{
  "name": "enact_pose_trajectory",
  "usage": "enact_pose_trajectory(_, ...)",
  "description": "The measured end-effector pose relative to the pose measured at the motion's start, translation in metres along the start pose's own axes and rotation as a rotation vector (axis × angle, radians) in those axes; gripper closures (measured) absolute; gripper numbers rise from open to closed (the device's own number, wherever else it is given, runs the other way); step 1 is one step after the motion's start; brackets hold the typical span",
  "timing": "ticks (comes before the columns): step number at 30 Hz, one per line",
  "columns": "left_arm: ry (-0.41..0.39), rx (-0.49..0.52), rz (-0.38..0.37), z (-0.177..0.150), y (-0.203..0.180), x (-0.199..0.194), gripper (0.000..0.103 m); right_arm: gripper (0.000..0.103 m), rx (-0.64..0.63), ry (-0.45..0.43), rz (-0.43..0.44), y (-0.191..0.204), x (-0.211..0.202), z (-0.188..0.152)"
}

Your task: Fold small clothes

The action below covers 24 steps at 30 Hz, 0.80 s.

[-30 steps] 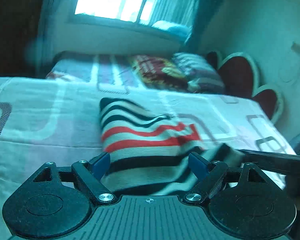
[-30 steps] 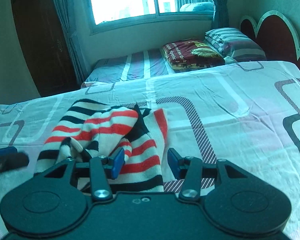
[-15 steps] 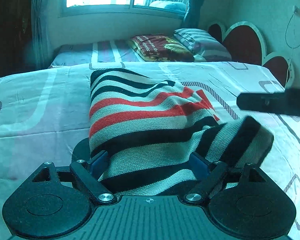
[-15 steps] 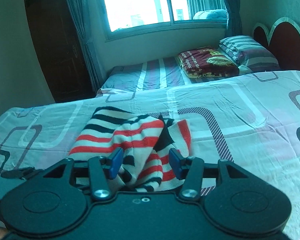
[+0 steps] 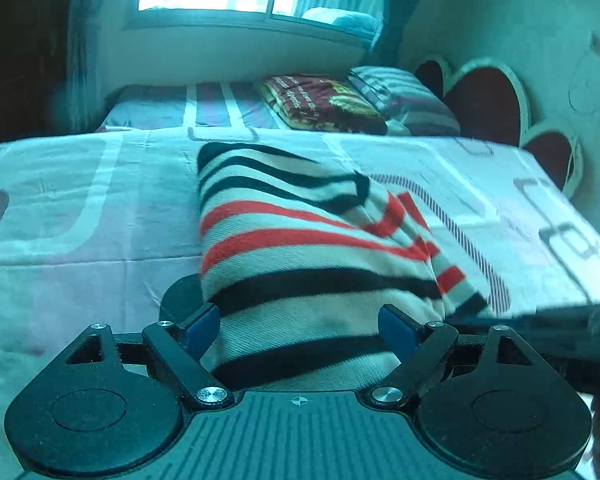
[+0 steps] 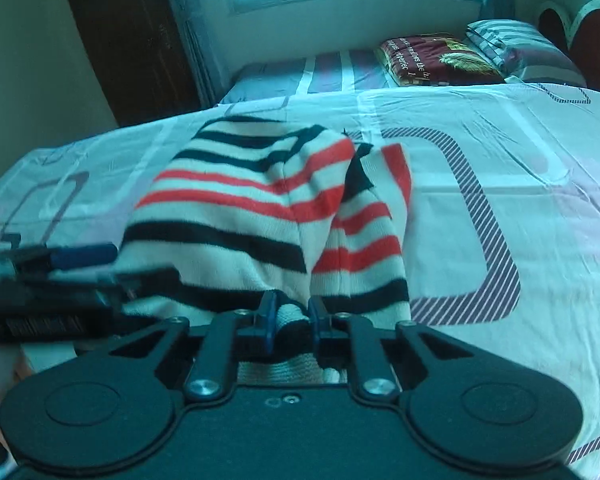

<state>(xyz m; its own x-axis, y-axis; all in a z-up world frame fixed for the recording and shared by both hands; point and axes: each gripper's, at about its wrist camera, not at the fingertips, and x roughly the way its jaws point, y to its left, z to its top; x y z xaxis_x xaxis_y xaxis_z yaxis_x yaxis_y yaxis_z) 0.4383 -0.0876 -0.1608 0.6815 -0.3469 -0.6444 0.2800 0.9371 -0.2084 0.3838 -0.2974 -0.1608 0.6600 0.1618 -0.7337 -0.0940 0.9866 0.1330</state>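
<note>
The right gripper (image 6: 291, 318), its jaws just closing, pinches the near hem of the striped sweater (image 6: 268, 216), which lies bunched toward the near edge of the bed (image 6: 500, 152). The left gripper (image 5: 298, 326) straddles that hem, still released. It probably needs to clamp next so the hem can be carried toward the far edge, clear of the folded blanket (image 6: 436, 56) and pillow (image 6: 512, 40).

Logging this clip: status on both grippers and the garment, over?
Right gripper just closed, pinching the striped sweater hem. Left gripper open, pads astride the sweater, not pressing. Sweater bunched on the bed sheet. Nothing in the way.
</note>
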Motion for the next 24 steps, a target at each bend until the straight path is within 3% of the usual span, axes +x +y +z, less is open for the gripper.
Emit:
enact_pose_trajectory(4, -0.032, -0.034, 0.036, 0.014, 0.019, -0.001, 0.017, 0.083, 0.016, -0.018, -0.005, -0.003, -0.007, 0.006)
enact_pose_trajectory(6, -0.042, -0.04, 0.061, 0.02, 0.026, 0.002, 0.017, 0.044, 0.059, -0.05, -0.028, -0.008, -0.011, 0.012)
enact_pose_trajectory(8, -0.049, -0.048, 0.081, 0.024, 0.032, 0.006, 0.017, 0.026, 0.084, -0.074, -0.001, -0.013, -0.01, 0.017)
enact_pose_trajectory(10, -0.046, -0.055, 0.095, 0.026, 0.036, 0.012, 0.017, 0.035, 0.08, -0.048, 0.027, -0.013, -0.002, 0.022)
enact_pose_trajectory(14, -0.025, -0.067, 0.089, 0.025, 0.039, 0.026, 0.017, 0.037, 0.149, -0.024, 0.096, -0.018, 0.02, 0.025)
enact_pose_trajectory(17, -0.019, -0.074, 0.082, 0.024, 0.037, 0.032, 0.017, 0.037, 0.136, -0.007, 0.083, -0.016, 0.037, 0.028)
enact_pose_trajectory(19, -0.016, -0.082, 0.079, 0.024, 0.037, 0.037, 0.017, 0.052, 0.117, -0.027, 0.096, -0.009, 0.041, 0.029)
enact_pose_trajectory(21, -0.016, -0.087, 0.079, 0.023, 0.037, 0.039, 0.017, 0.075, 0.111, -0.041, 0.115, -0.004, 0.041, 0.031)
enact_pose_trajectory(24, -0.022, -0.091, 0.077, 0.023, 0.036, 0.04, 0.017, 0.081, 0.122, -0.064, 0.131, -0.002, 0.036, 0.031)
